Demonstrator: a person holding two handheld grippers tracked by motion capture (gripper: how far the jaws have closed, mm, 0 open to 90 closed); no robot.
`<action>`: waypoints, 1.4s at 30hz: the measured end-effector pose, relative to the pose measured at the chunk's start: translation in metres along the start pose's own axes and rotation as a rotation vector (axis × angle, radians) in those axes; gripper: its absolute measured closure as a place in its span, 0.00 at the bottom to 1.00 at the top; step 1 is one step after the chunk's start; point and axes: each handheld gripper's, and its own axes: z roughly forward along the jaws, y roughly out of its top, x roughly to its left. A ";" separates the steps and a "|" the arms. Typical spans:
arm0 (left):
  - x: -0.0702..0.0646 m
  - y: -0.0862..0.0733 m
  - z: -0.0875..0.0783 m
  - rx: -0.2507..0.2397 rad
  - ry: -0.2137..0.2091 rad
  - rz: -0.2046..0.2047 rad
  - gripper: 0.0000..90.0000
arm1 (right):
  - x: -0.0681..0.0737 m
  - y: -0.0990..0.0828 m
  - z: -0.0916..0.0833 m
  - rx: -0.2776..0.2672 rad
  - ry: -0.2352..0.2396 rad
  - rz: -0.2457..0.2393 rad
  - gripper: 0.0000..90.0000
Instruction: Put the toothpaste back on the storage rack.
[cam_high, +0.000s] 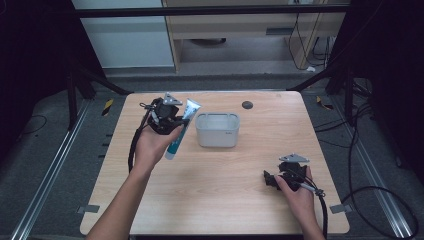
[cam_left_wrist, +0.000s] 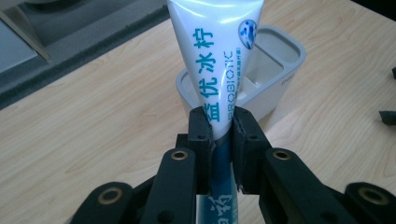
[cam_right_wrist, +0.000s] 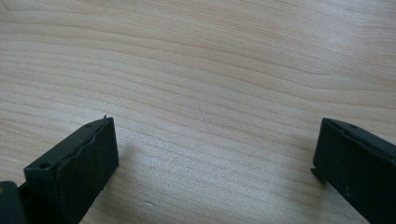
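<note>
The left tool (cam_high: 172, 120) is pinched tight on a toothpaste tube (cam_high: 181, 131), gripping it near the middle of its length, and carries it above the worktop (cam_high: 220, 190). In the high view the tube's long axis runs slantwise — cap end down toward the person, flat crimped end up and away toward the far edge. In the left gripper view the tube (cam_left_wrist: 219, 60) rises straight out from between the jaws, its flat end standing in front of the grey bin (cam_left_wrist: 275, 70).

That bin (cam_high: 217, 131) sits just to the right of the tube, open top up, near but not touching — so the coming move, I judge, turns on swinging the tube rightward over the rim and tipping its long axis to go in.

Well apart on the right, the right tool (cam_high: 272, 180) rests low by the near edge, jaws spread wide over bare wood, holding nothing. The left hand (cam_high: 152, 145) is clearly the nearer one to the bin.
</note>
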 end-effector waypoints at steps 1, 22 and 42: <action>0.000 0.001 0.000 -0.003 -0.004 -0.001 0.88 | 0.000 0.000 0.000 0.000 0.000 0.000 0.00; -0.017 0.033 0.005 -0.085 0.032 0.001 0.88 | 0.000 0.000 0.000 0.000 0.000 -0.001 0.00; -0.036 0.046 0.009 -0.155 0.060 -0.014 0.88 | 0.000 0.000 0.000 0.001 -0.001 -0.002 0.00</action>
